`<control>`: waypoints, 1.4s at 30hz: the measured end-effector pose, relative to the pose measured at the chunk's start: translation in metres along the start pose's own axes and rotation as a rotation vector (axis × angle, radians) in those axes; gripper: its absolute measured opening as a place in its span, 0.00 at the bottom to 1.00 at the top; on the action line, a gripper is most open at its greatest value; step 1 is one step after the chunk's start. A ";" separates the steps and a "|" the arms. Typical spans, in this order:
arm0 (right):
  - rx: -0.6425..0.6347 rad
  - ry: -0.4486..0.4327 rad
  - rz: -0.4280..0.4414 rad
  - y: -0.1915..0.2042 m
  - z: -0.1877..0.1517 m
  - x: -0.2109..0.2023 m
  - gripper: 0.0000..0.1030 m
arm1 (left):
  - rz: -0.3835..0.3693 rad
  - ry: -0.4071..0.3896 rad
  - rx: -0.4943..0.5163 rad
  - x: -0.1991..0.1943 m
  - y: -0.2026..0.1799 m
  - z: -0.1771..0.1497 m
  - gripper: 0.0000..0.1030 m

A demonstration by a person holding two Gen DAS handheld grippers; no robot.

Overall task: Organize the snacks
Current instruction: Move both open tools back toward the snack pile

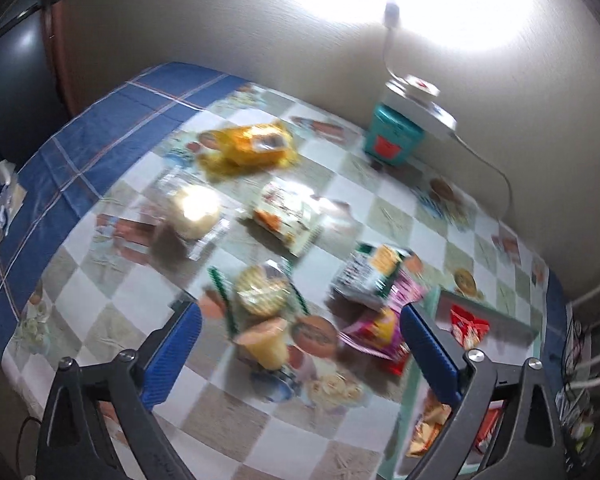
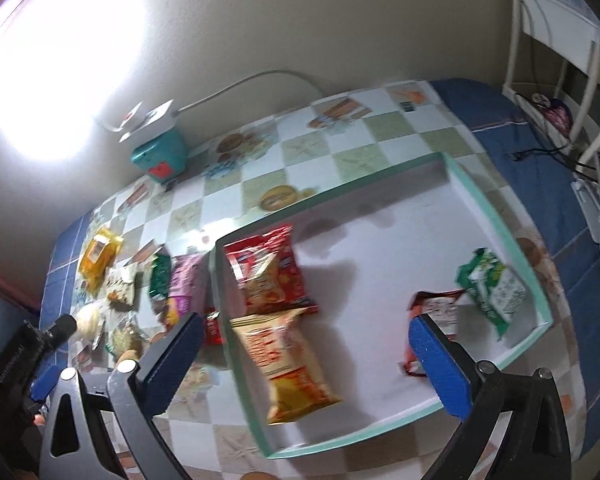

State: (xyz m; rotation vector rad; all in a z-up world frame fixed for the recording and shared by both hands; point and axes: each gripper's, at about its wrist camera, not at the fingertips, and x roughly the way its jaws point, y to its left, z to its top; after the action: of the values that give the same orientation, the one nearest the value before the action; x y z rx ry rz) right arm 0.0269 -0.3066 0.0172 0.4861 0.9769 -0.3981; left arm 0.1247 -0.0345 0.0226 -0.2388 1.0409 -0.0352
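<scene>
Loose snacks lie on the checked tablecloth in the left wrist view: a yellow packet (image 1: 252, 144), a round bun in clear wrap (image 1: 194, 210), a white packet (image 1: 288, 214), a green and pink packet pair (image 1: 380, 276), a round cracker pack (image 1: 262, 290) and an orange jelly cup (image 1: 266, 342). My left gripper (image 1: 300, 340) is open and empty above the jelly cup. My right gripper (image 2: 304, 352) is open and empty over the white tray (image 2: 452, 168), which holds a red packet (image 2: 268, 268), a yellow packet (image 2: 288, 360), a green packet (image 2: 492, 284) and a small red-white packet (image 2: 436, 312).
A teal box (image 1: 392, 136) with a white power strip on top stands by the wall, its cable running right. The tray's corner (image 1: 480, 304) shows in the left wrist view. A white rack (image 2: 556, 60) stands past the table's right end.
</scene>
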 end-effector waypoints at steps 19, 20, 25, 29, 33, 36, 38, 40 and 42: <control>-0.206 -0.065 0.134 0.111 -0.032 0.010 1.00 | 0.125 -0.174 -0.209 -0.022 0.132 0.037 0.97; -0.217 -0.051 0.152 0.120 -0.035 0.014 1.00 | 0.122 -0.176 -0.211 -0.022 0.135 0.038 0.97; -0.272 -0.012 0.186 0.148 -0.049 0.032 1.00 | 0.114 -0.135 -0.192 -0.006 0.143 0.042 0.97; -0.326 0.032 0.181 0.166 -0.061 0.050 1.00 | 0.116 -0.030 -0.163 0.018 0.145 0.038 0.97; -0.367 0.091 0.179 0.176 -0.073 0.072 1.00 | 0.123 0.081 -0.125 0.050 0.141 0.032 0.97; -0.382 0.127 0.173 0.180 -0.080 0.085 1.00 | 0.111 0.146 -0.135 0.070 0.141 0.023 0.97; -0.391 0.155 0.170 0.182 -0.084 0.094 0.98 | 0.127 0.192 -0.134 0.084 0.140 0.017 0.97; -0.399 0.174 0.174 0.184 -0.088 0.100 0.95 | 0.150 0.210 -0.143 0.091 0.141 0.014 0.97; -0.411 0.189 0.168 0.187 -0.092 0.107 0.94 | 0.150 0.215 -0.150 0.093 0.143 0.014 0.97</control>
State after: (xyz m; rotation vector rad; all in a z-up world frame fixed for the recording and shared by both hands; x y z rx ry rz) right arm 0.1162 -0.1126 -0.0782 0.2311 1.1573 0.0049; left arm 0.1720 0.0937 -0.0797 -0.2972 1.2752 0.1559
